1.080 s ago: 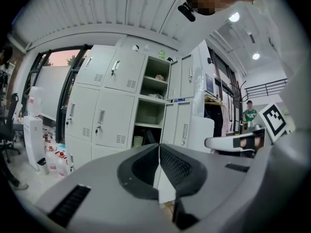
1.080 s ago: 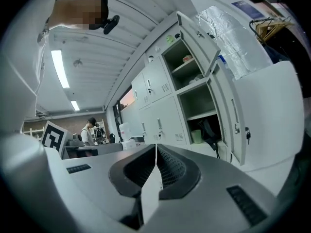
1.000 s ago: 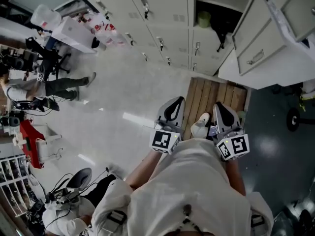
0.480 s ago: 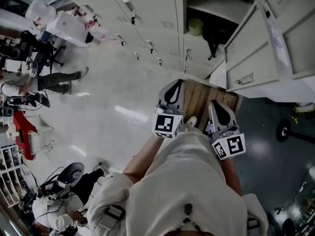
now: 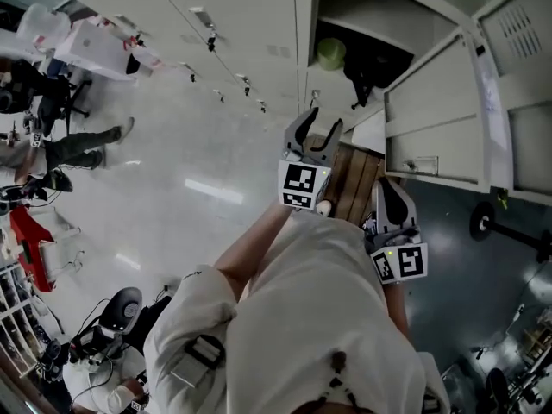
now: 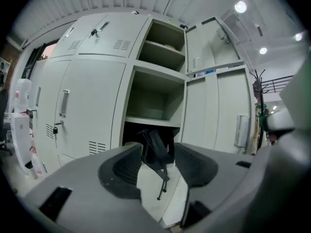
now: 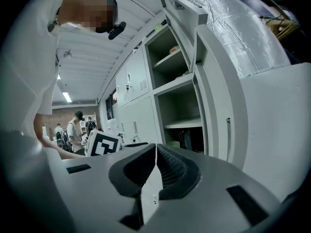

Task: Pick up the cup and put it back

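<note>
Left gripper (image 5: 315, 121) has reached toward the open locker (image 5: 379, 11), jaws just parted and empty; right gripper (image 5: 385, 184) is pinched shut, empty. Head view shows the cup (image 5: 332, 53) ahead, with the door edge (image 5: 385, 110) to its right.

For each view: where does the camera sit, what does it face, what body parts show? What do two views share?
Head view: on the head, steeply down at lockers; torso, left gripper, right gripper show.
Left gripper view: on that gripper, facing the open locker past jaws just opening, nothing between them; no clear body part.
Right gripper view: on that gripper, facing the lockers past shut jaws; shows a forearm.
Shared: the cup, in head and right gripper views.
</note>
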`<act>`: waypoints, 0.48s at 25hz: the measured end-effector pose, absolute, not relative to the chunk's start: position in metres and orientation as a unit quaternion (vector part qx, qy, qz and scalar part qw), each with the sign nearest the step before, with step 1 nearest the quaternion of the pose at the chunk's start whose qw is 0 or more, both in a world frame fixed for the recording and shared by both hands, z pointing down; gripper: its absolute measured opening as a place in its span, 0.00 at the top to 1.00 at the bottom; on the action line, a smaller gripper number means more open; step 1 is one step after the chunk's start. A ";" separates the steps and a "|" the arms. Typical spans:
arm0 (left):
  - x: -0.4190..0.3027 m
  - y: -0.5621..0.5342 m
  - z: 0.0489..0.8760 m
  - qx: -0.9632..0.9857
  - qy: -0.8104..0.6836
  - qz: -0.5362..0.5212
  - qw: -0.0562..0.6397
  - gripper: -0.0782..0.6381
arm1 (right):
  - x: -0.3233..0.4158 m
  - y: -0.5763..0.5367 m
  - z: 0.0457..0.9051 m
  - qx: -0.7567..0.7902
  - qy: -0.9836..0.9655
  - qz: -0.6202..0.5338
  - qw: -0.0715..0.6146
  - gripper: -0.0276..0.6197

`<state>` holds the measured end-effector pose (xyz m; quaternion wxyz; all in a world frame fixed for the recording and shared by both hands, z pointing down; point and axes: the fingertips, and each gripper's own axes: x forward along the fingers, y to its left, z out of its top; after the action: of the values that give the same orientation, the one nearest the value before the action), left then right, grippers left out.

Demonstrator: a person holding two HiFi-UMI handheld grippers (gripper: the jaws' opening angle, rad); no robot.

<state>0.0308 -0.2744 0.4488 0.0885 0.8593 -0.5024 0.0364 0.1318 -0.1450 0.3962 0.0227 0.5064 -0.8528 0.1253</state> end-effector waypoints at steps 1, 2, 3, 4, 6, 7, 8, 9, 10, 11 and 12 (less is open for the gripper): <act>0.032 -0.287 0.455 0.858 -0.505 0.042 0.088 0.59 | 0.131 -0.152 0.396 0.510 -0.851 0.126 0.026 0.91; 0.032 -0.300 0.460 0.855 -0.509 0.049 0.085 0.57 | 0.131 -0.159 0.397 0.514 -0.848 0.127 0.029 0.91; 0.032 -0.313 0.467 0.852 -0.515 0.055 0.081 0.54 | 0.130 -0.166 0.397 0.517 -0.846 0.128 0.031 0.91; 0.031 -0.326 0.472 0.848 -0.520 0.060 0.078 0.52 | 0.128 -0.172 0.397 0.519 -0.844 0.128 0.033 0.91; 0.030 -0.350 0.482 0.841 -0.531 0.062 0.078 0.47 | 0.125 -0.182 0.397 0.522 -0.843 0.125 0.041 0.91; 0.030 -0.361 0.486 0.837 -0.538 0.062 0.078 0.45 | 0.123 -0.186 0.398 0.523 -0.842 0.122 0.048 0.91; 0.029 -0.371 0.490 0.832 -0.546 0.063 0.079 0.44 | 0.123 -0.190 0.399 0.524 -0.842 0.118 0.055 0.91; 0.029 -0.380 0.495 0.826 -0.554 0.065 0.081 0.43 | 0.124 -0.194 0.400 0.526 -0.840 0.115 0.061 0.91; 0.030 -0.388 0.500 0.821 -0.560 0.067 0.085 0.42 | 0.126 -0.198 0.401 0.530 -0.838 0.113 0.066 0.91; 0.031 -0.396 0.507 0.817 -0.565 0.070 0.090 0.42 | 0.128 -0.202 0.401 0.535 -0.835 0.111 0.069 0.91; 0.033 -0.403 0.513 0.814 -0.568 0.074 0.095 0.41 | 0.130 -0.206 0.401 0.540 -0.832 0.109 0.071 0.91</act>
<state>0.0329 -0.4027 0.5133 0.0949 0.8141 -0.5681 0.0744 0.1305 -0.2058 0.4011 0.0715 0.5399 -0.8316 0.1085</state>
